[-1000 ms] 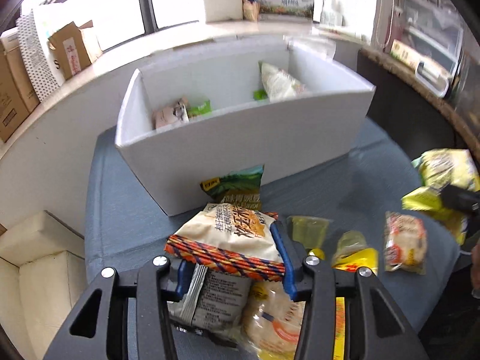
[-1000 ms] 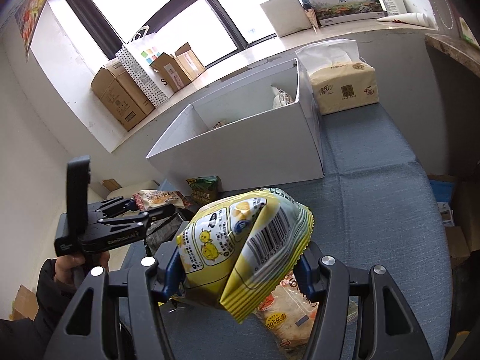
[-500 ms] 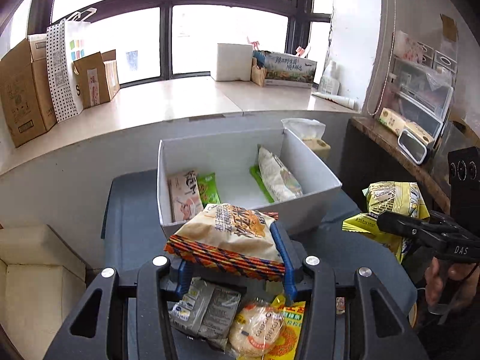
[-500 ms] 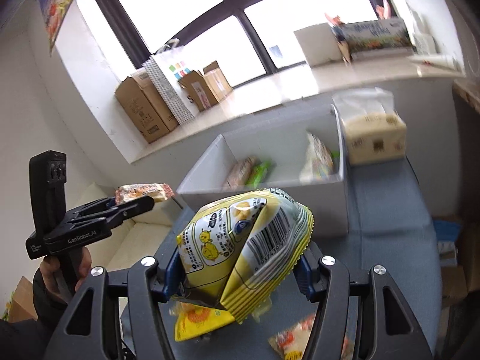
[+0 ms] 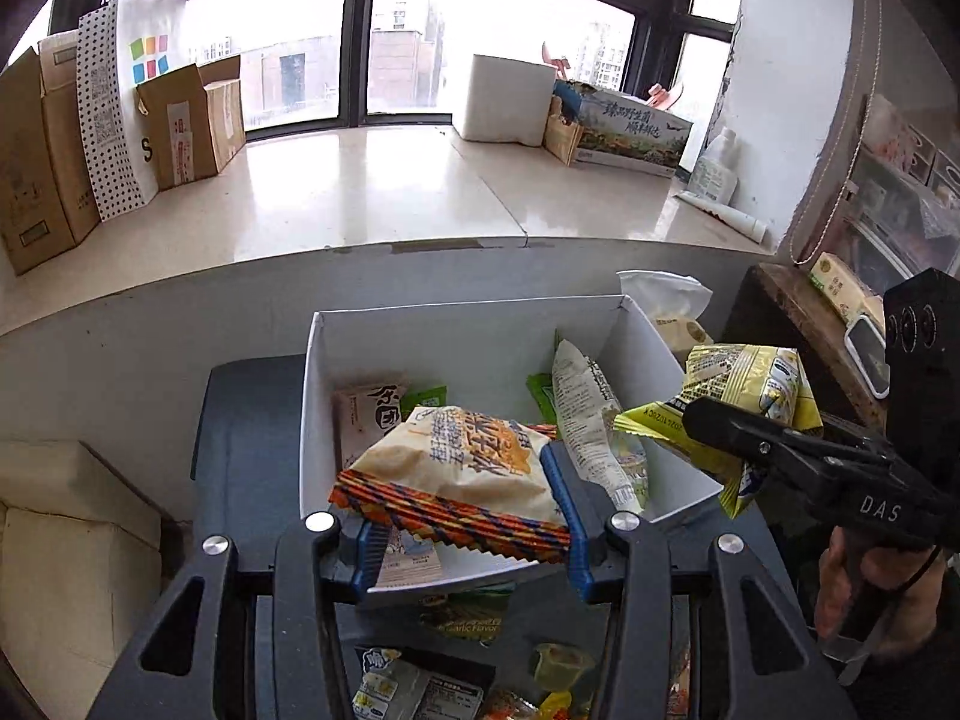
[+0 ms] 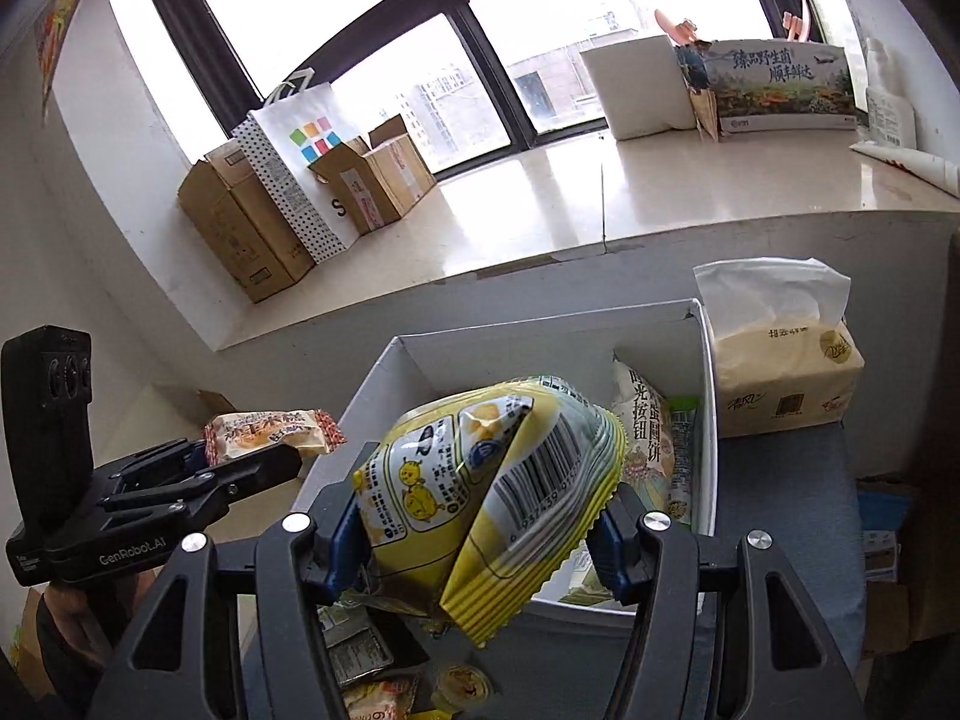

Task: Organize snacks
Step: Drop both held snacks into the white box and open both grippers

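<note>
Left tongs [image 5: 462,516] grip an orange-striped snack bag [image 5: 456,468]; right tongs [image 6: 480,531] clamp a yellow snack bag [image 6: 480,480], both above a white box [image 5: 480,342].

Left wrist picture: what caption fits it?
Left gripper holds an orange snack bag over the white box.

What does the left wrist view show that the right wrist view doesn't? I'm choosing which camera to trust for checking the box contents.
Only the left wrist view shows the box's left compartment, with a tan packet and a green packet inside, plus the wooden shelf at right.

Only the right wrist view shows the whole tissue pack beside the box, and the barcode on the yellow chick bag.

Both show the white box, the tall white packet in its right compartment, the orange-striped snack bag in the left gripper, and the right gripper shut on the yellow bag.
</note>
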Tool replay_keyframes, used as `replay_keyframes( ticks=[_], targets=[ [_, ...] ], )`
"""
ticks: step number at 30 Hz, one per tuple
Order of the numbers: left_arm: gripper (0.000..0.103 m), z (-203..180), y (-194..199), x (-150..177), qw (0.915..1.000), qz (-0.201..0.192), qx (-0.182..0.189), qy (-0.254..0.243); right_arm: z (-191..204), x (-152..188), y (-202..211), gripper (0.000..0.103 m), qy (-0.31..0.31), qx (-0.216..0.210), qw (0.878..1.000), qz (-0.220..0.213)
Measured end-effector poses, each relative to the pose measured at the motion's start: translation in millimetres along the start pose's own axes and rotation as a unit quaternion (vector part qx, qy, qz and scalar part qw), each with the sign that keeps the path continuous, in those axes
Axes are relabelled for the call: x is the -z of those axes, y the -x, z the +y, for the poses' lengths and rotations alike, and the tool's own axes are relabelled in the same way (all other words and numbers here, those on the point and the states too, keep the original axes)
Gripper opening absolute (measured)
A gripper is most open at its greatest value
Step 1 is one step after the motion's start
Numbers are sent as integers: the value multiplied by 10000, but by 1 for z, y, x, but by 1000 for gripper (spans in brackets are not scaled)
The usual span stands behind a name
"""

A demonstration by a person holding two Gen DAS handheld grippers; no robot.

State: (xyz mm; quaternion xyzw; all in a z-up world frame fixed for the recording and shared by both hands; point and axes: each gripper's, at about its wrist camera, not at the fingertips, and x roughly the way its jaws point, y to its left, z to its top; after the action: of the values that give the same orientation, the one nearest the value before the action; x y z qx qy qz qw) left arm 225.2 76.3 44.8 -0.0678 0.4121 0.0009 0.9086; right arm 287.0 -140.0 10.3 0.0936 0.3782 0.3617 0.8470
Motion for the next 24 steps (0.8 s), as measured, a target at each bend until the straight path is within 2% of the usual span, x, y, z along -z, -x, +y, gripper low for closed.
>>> replay_keyframes(
  ticks=[3,4,5,6,7,9,14,24],
  targets=[
    [54,3,-19,-5,10000,62,-49,6,-9,-1,-13,66,-101,27,9999,85],
    [57,4,-23,-4,10000,81,32,9,-11,-1,-15,70,-127,59,9999,92],
    [71,5,-26,-4,9999,115,70,12,-13,-1,-18,74,-160,72,9998,104],
    [95,5,-28,-4,9999,147,63,-2,-15,-3,-20,89,-187,62,9997,148],
    [103,5,-28,-4,9999,113,6,-21,-17,-4,-20,99,-219,100,9995,184],
    [103,4,-24,-2,10000,-4,-23,-86,-19,-5,-18,103,-200,164,9996,125],
    [103,4,-22,0,9999,13,-48,-120,-13,-5,-6,103,-36,323,9994,-69],
    [103,0,-7,13,9997,-48,-54,-229,-5,2,14,103,33,287,9993,-217]
  ],
)
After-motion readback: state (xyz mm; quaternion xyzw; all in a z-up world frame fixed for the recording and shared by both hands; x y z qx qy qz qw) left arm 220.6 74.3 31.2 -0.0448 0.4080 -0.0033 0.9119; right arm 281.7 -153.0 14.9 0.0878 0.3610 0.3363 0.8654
